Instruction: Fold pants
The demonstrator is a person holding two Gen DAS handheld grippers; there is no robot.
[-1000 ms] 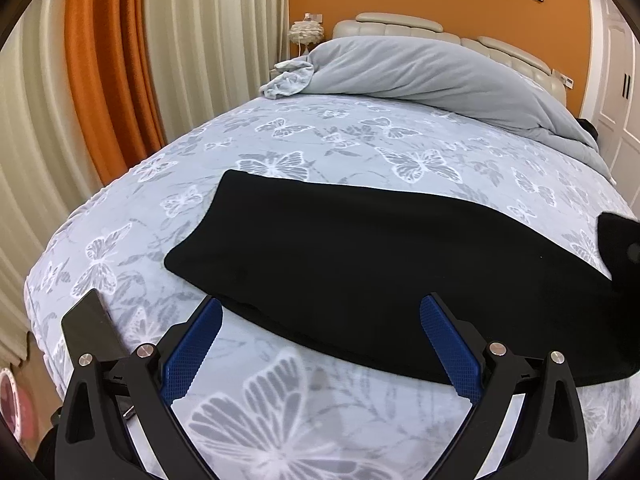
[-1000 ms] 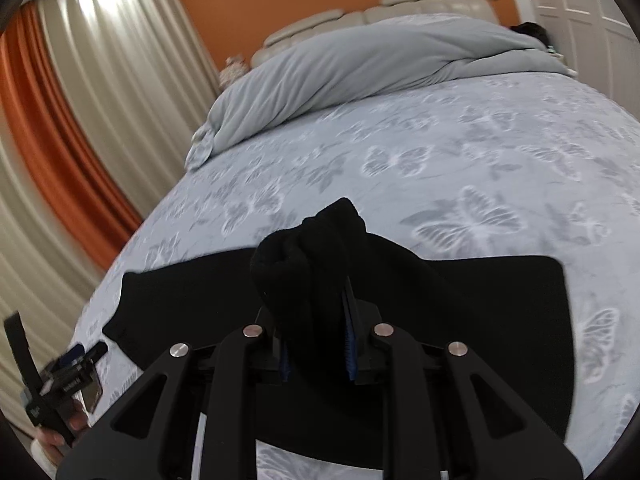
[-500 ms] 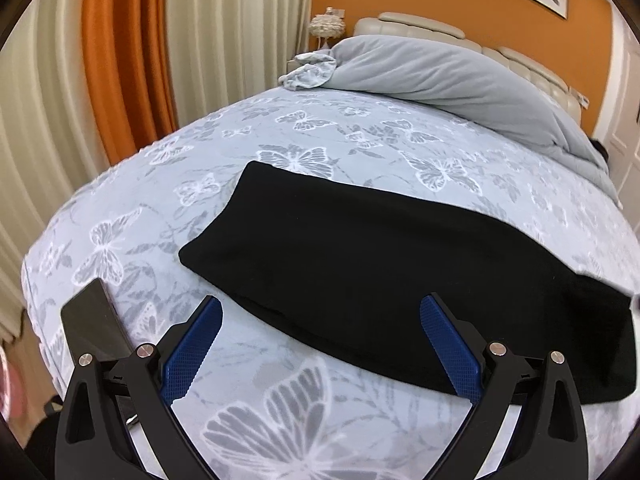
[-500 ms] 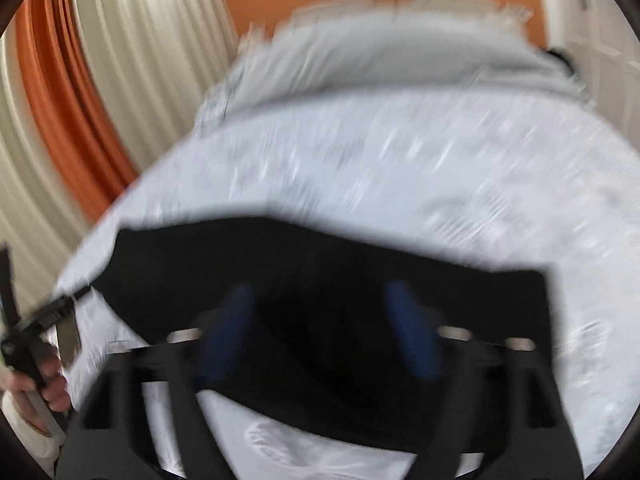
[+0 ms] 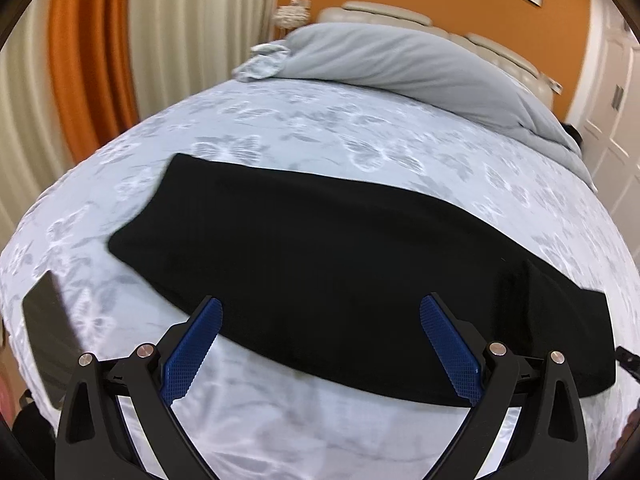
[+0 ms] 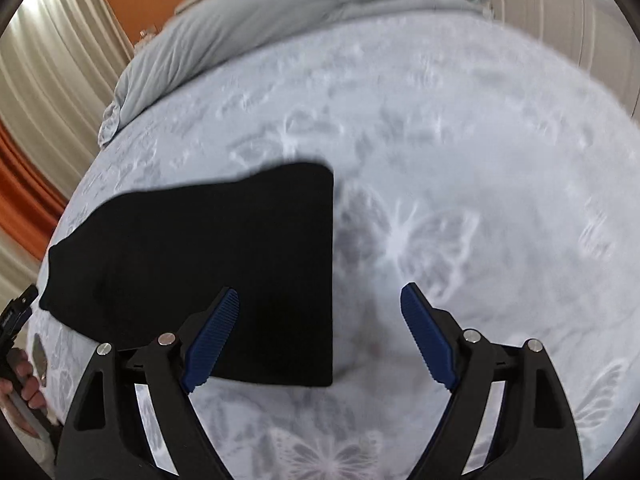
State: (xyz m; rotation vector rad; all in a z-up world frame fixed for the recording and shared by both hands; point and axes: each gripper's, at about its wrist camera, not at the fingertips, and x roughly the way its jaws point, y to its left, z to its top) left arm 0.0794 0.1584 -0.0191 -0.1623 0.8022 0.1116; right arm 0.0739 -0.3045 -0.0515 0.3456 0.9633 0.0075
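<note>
The black pants (image 5: 340, 256) lie flat in a long folded strip across the bed. In the right wrist view the pants (image 6: 224, 264) end in a straight edge at mid-frame. My left gripper (image 5: 320, 320) is open and empty, hovering above the near edge of the pants. My right gripper (image 6: 320, 312) is open and empty, above the right end of the pants; its left finger is over the cloth, its right finger over bare sheet.
The bed sheet (image 5: 280, 412) is pale blue with butterfly prints. A rolled grey duvet (image 5: 400, 64) lies at the headboard. Orange and cream curtains (image 5: 92, 48) hang at the left. A dark flat object (image 5: 48, 336) lies at the bed's left edge.
My right gripper has opened and let go of the bunched pants cloth, which now lies flat. It has shifted toward the pants' right end. My left gripper has moved slightly closer.
</note>
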